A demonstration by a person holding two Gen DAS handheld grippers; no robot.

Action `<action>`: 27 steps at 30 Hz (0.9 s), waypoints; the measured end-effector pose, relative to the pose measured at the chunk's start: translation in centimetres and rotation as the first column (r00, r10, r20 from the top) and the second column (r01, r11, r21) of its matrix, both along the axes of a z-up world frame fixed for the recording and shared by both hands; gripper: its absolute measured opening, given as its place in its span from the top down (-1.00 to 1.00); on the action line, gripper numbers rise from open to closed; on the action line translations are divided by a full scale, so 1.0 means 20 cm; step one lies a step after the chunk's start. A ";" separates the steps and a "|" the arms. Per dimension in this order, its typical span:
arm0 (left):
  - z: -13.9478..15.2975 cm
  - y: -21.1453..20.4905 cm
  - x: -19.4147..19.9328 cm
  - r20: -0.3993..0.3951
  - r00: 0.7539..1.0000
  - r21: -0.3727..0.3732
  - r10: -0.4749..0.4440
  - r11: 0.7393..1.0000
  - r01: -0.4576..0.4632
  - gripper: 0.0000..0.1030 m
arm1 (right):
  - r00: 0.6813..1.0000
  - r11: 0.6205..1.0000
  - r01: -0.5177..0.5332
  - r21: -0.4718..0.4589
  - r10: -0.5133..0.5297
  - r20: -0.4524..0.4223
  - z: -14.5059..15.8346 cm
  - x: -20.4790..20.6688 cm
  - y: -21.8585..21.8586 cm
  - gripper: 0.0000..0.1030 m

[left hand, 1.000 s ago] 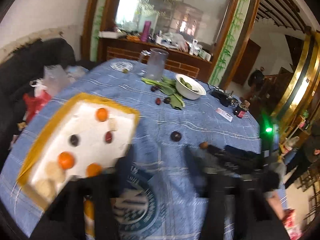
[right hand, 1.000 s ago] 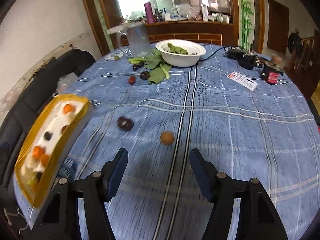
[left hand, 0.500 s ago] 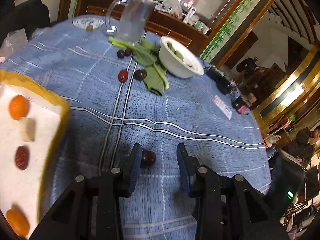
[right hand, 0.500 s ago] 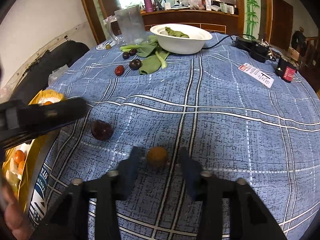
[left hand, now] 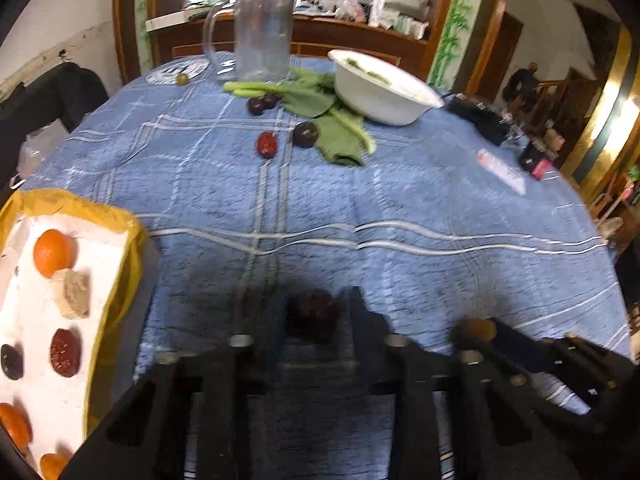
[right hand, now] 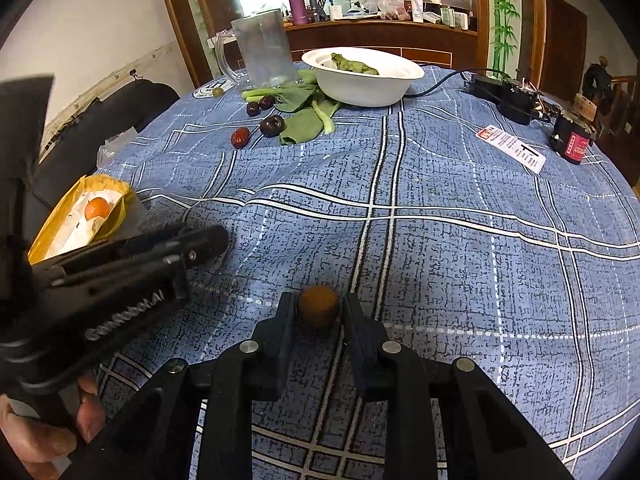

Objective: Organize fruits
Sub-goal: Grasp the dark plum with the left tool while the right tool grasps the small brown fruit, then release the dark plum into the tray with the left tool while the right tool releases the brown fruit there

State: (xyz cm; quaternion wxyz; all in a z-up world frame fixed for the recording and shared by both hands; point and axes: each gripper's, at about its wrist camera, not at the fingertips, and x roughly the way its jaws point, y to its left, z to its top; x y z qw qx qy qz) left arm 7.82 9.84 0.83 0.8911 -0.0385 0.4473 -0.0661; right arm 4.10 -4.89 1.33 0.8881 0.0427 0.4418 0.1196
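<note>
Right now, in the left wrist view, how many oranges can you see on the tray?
3 on the tray: far-end orange, left-edge orange, bottom-edge orange. The frame crops the tray, so more may be hidden.

tray (left hand: 120, 216): cut off by left edge, lower fruits partly out of frame
dark plum (left hand: 312, 314): blurred between fingers
bowl (left hand: 384, 92) contents: mostly hidden behind rim

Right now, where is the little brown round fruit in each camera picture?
Left wrist view: the brown fruit sits low on the right, pinched at the tip of the right claw that reaches in from that side.
Right wrist view: it is low in the middle, squeezed in that claw.
Shared landmark: the white bowl at the table's far side.
</note>
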 end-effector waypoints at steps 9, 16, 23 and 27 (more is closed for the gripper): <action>0.09 0.19 -0.04 0.038 0.999 -0.287 0.036 0.958 -0.023 0.58 | 0.998 0.987 0.033 0.157 -0.039 0.039 0.09 -0.04 -0.14 0.55; 0.17 0.22 -0.10 0.083 0.995 -0.308 0.063 0.951 -0.034 0.58 | 0.998 0.972 0.018 0.233 -0.031 0.052 0.12 -0.03 -0.15 0.55; 0.32 0.35 -0.38 0.136 0.985 -0.266 0.107 0.961 -0.068 0.58 | 0.996 0.978 -0.006 0.207 -0.013 0.093 0.15 -0.08 -0.09 0.55; 0.36 0.53 -0.58 0.158 0.970 -0.224 0.183 0.964 -0.146 0.57 | 0.994 0.969 -0.064 0.238 0.041 0.099 0.20 -0.14 0.04 0.54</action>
